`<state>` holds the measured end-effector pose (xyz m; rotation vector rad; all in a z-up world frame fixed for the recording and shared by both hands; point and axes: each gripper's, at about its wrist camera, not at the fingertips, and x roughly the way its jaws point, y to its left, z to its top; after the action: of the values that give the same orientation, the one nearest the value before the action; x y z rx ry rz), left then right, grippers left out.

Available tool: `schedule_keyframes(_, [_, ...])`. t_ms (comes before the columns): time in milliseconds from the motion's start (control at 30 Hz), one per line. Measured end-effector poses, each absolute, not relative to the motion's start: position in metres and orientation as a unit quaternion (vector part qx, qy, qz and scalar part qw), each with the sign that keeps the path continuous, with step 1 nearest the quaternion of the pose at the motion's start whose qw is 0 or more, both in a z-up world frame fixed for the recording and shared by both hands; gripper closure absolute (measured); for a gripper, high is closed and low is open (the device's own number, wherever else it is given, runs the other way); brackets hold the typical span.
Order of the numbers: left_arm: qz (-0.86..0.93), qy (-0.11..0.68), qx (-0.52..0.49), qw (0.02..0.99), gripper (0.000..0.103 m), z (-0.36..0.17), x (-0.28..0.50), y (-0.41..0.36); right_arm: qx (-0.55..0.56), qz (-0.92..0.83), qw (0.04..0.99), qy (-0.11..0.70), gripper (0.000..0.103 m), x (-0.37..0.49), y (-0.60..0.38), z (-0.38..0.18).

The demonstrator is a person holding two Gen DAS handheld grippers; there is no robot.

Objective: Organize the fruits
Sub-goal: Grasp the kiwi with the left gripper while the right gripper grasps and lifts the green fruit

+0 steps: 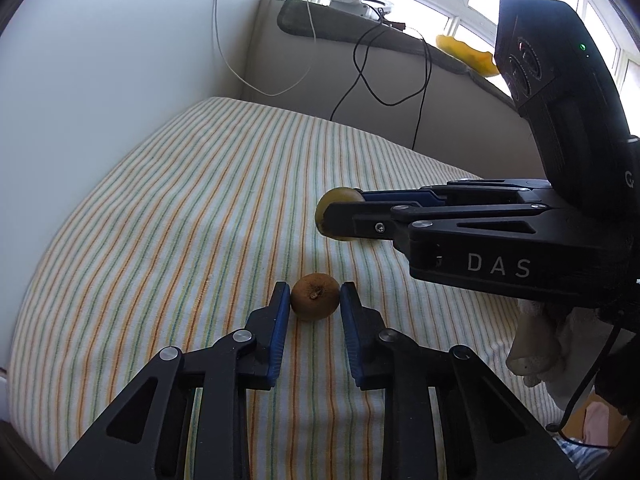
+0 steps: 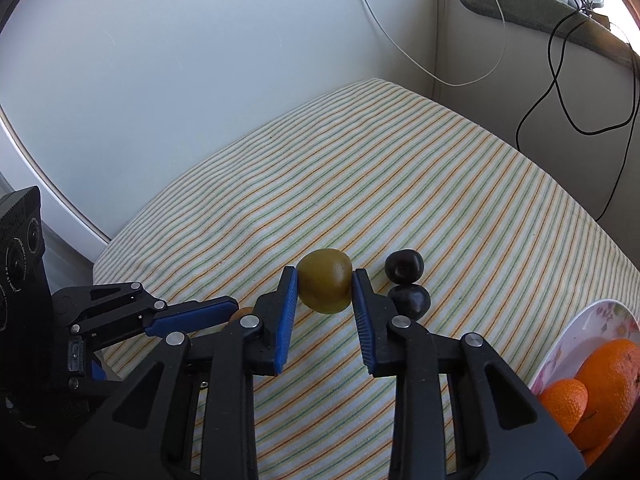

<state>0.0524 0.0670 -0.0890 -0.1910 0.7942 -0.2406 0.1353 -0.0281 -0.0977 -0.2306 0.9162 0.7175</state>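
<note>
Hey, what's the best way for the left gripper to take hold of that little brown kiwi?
Grip the brown kiwi across its round middle, coming in level along the striped cloth from the near side. Its stem end faces the left gripper, whose open blue pads already flank both rounded flanks, so it probably only needs closing.

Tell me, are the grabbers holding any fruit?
Cannot tell for sure. The left gripper brackets the brown kiwi and the right gripper the greenish fruit, fingers at their sides.
</note>
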Motion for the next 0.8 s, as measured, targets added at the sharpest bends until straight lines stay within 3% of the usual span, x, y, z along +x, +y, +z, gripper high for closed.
schedule_keyframes(200, [-0.116, 0.390, -0.093, 0.908, 0.079, -0.091, 0.056, 0.067, -0.105, 0.340, 0.832, 0.427, 0.074, 0.130, -0.032, -0.093])
schedule_keyframes(300, [-0.116, 0.399, -0.088, 0.905, 0.071, -0.093, 0.063, 0.064, -0.102, 0.342, 0.832, 0.425, 0.074, 0.127, -0.037, -0.090])
schedule_keyframes(500, [-0.122, 0.400, -0.081, 0.905, 0.072, -0.094, 0.068, 0.061, -0.100, 0.342, 0.836, 0.417, 0.074, 0.120, -0.044, -0.083])
schedule_keyframes(533, [-0.122, 0.400, -0.080, 0.905, 0.078, -0.094, 0.068, 0.061, -0.098, 0.343, 0.837, 0.415, 0.074, 0.119, -0.046, -0.081])
schedule_keyframes(800, [-0.127, 0.388, -0.079, 0.909, 0.078, -0.085, 0.062, 0.057, -0.082, 0.342, 0.846, 0.400, 0.074, 0.113, -0.068, -0.064])
